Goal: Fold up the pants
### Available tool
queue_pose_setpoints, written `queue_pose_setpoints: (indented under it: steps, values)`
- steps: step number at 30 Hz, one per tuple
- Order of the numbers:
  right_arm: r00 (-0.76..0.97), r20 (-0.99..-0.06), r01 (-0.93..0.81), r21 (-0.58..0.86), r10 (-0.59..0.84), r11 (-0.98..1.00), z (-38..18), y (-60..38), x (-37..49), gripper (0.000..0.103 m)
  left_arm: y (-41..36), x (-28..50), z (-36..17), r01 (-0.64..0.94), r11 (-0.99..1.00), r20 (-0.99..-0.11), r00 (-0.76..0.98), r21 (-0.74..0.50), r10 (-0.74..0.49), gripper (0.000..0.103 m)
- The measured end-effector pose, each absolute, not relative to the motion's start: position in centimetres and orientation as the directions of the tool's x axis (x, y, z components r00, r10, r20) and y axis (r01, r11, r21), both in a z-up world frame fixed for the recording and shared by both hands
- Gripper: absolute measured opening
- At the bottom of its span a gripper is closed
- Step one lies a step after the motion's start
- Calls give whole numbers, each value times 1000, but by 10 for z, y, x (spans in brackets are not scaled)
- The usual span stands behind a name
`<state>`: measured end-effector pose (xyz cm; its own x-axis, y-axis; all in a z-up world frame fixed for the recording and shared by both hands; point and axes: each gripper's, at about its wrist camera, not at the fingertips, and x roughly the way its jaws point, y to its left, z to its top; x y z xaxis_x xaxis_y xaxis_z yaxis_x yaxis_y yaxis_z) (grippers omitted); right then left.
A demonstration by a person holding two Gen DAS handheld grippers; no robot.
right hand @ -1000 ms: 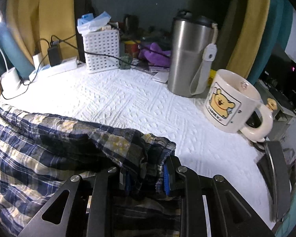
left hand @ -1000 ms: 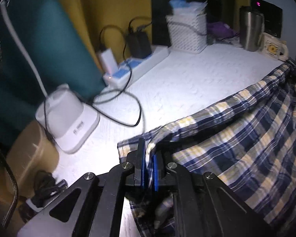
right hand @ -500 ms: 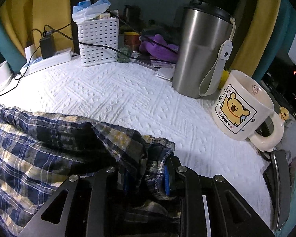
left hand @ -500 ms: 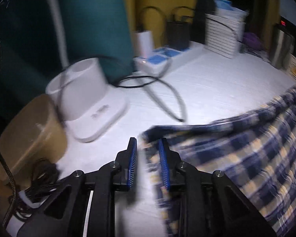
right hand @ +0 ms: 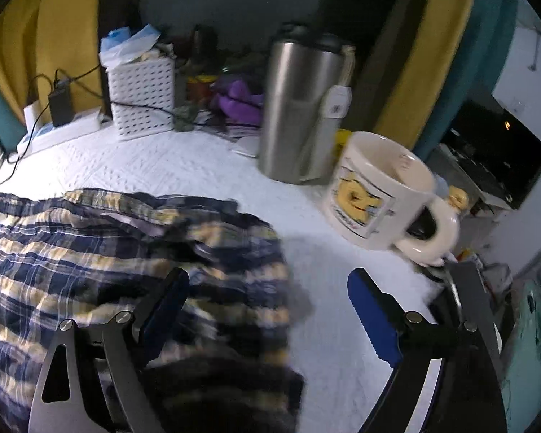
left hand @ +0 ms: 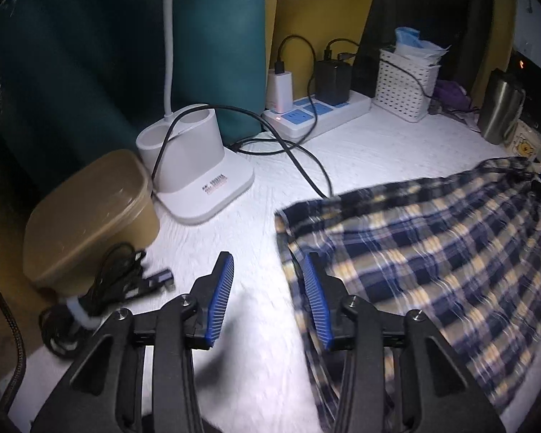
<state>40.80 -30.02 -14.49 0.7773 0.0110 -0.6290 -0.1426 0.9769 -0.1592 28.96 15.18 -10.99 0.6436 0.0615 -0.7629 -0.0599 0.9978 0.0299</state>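
Blue, white and yellow plaid pants (left hand: 422,245) lie flat on the white quilted cover (left hand: 371,151). My left gripper (left hand: 268,270) hangs just above their left edge; its jaws are opening and only bare cover shows between the blue pads (left hand: 221,296). The cloth edge runs under the right finger. In the right wrist view the pants (right hand: 90,252) end in a bunched corner below my right gripper (right hand: 267,288). Its jaws are opening wide, and the corner lies loose between them, touched by neither pad.
A white lamp base (left hand: 194,166), power strip (left hand: 317,112) with chargers and trailing cables, and a tan lidded box (left hand: 86,209) crowd the left. A coiled black cable (left hand: 101,288) lies near. A steel tumbler (right hand: 303,108), bear mug (right hand: 382,198) and white basket (right hand: 142,97) stand close.
Both grippers were shut on the pants' edge and have let go. The left one opened and drew off to the left; the right one sprang wide, and its corner dropped onto the cover.
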Motion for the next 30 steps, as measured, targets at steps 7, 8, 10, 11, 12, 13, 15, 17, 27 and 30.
queue_pose_setpoints:
  steps: [7, 8, 10, 11, 12, 13, 15, 17, 27, 30]
  values:
    - [758, -651, -117, -77, 39, 990, -153, -334, 371, 90, 133, 246, -109, -61, 998, -762, 647, -30, 17, 55]
    - [756, -654, -113, -71, 39, 991, -154, -335, 366, 91, 131, 241, -110, -59, 998, -762, 648, -36, 11, 56]
    - [751, -658, -112, -53, 50, 992, -156, -343, 355, 91, 125, 228, -112, -61, 997, -761, 649, -46, 4, 56]
    - [751, -658, -113, -42, 58, 993, -157, -345, 351, 91, 123, 223, -113, -63, 997, -761, 649, -51, 2, 57]
    - [750, -658, -114, -26, 69, 993, -157, -349, 344, 91, 121, 217, -114, -65, 996, -759, 651, -58, -2, 60]
    - [749, -658, -114, -16, 75, 993, -157, -352, 340, 90, 119, 211, -115, -69, 995, -758, 653, -67, -6, 61]
    - [746, -659, -118, 6, 93, 993, -158, -356, 331, 90, 115, 201, -118, -71, 994, -757, 653, -77, -12, 65]
    - [743, -660, -129, 17, 108, 992, -158, -355, 324, 90, 112, 193, -121, -76, 993, -758, 652, -88, -17, 66]
    - [735, -663, -148, 46, 141, 988, -166, -353, 304, 90, 94, 173, -129, -50, 994, -765, 643, -93, -39, 68]
    - [731, -665, -160, 54, 155, 986, -169, -350, 302, 90, 91, 172, -129, -43, 995, -764, 644, -93, -44, 69]
